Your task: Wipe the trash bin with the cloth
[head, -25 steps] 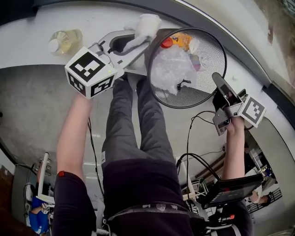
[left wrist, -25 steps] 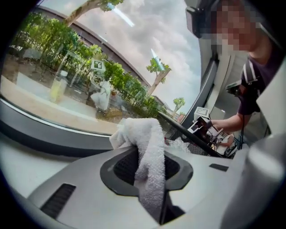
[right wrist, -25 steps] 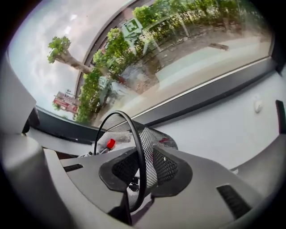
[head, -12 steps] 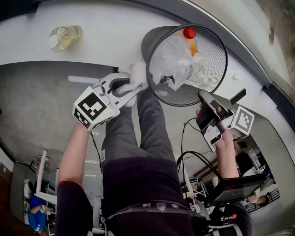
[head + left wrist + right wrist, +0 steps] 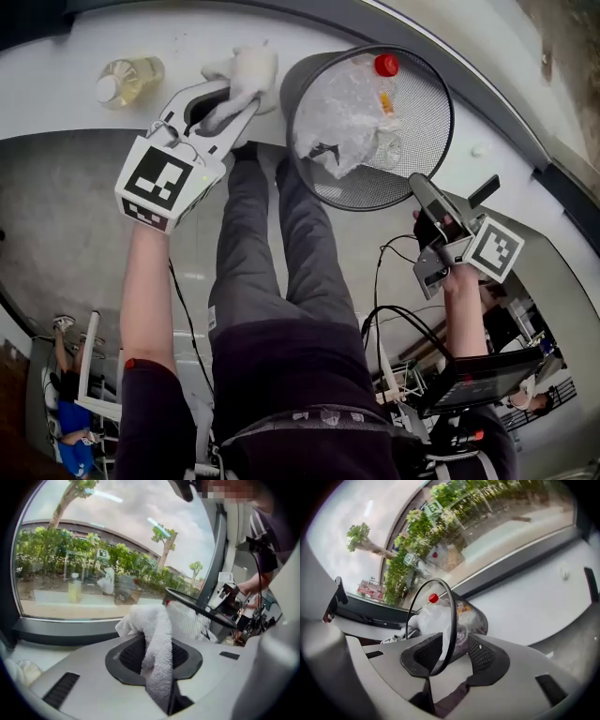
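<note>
1. Head view: I am holding the left tongs [image 5: 225,103] over the surface [image 5: 187,47], just beside the trash bin [image 5: 412,155]. They are pinching the cloth [image 5: 246,70], which is bunching past their tips, ready for wiping. I cannot tell whether it is touching the bin wall. The bin is sitting at the surface's near edge with its mouth tipping toward me, and crumpled plastic [image 5: 342,117] and a red cap [image 5: 385,65] are showing inside. The right tongs [image 5: 424,202] are reaching to the near side of the rim, I judge to steady the bin. A bottle [image 5: 127,80] is sitting well apart, toward the surface's left end.

2. Left gripper view: this is showing what the head view is not. The pads are pressing together on a fold of cloth running between them, and the bin's rim is lying ahead to the right, apart from the cloth.

3. Right gripper view: only here am I seeing the thin rim passing between the jaws. They are opening, spread wider than the wire, so I judge they are no longer clamping it. Whether the bin is resting fully on the surface, I cannot tell.
</note>
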{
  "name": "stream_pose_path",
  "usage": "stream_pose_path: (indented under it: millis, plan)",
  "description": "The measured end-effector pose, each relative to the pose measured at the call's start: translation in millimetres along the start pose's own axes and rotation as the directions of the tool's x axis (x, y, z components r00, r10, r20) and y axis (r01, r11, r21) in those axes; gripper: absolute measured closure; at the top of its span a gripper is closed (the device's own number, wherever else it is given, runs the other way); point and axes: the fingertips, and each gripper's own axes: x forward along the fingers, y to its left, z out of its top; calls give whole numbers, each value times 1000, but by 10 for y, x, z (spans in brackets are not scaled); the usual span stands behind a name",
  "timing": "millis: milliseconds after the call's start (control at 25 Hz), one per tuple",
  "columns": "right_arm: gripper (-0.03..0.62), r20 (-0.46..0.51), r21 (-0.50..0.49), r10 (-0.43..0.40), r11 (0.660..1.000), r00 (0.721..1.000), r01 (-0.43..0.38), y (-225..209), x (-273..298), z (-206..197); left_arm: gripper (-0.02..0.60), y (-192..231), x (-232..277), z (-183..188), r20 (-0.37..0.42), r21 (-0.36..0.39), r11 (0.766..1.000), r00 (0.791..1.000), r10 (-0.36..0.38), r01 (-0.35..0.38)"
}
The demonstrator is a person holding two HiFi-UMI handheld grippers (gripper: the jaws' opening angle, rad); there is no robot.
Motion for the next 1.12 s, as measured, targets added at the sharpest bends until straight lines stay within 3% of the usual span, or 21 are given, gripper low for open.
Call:
stream_pose_path:
  millis: [160,280,400,520,640,720,880,1120]
  plan:
    - [448,46,-205,65,977,997,-54,1,104,676,505,167,144,523,128,-9,1000,992,-21,22]
    - [449,-33,-275,133,951,991,-137,119,195,869,505,27,327,664,93,60,996,994,-66,60]
    - [530,-66,-267,127,954,990,-140,68,185,964,505,-126,518,556,15,80,991,994,-106,104]
    - [530,-12,-133,88,987,996,-89,-171,132,1041,505,-283,627,360,-37,61,989,990,-133,135]
    - [521,52,146,63,987,997,-70,-349,35,844,505,-455,543,143,-53,12,988,986,-156,157]
    - [519,70,280,72,956,995,-89,-251,11,558,505,-559,329,-45,-61,-16,985,983,-171,170]
    - [520,75,454,86,884,993,-111,26,58,-42,505,-674,-64,-365,-83,-60,981,978,-190,185]
    - [520,175,643,91,743,980,-184,-30,70,-324,505,-1039,13,-671,-110,-120,962,960,-259,245]
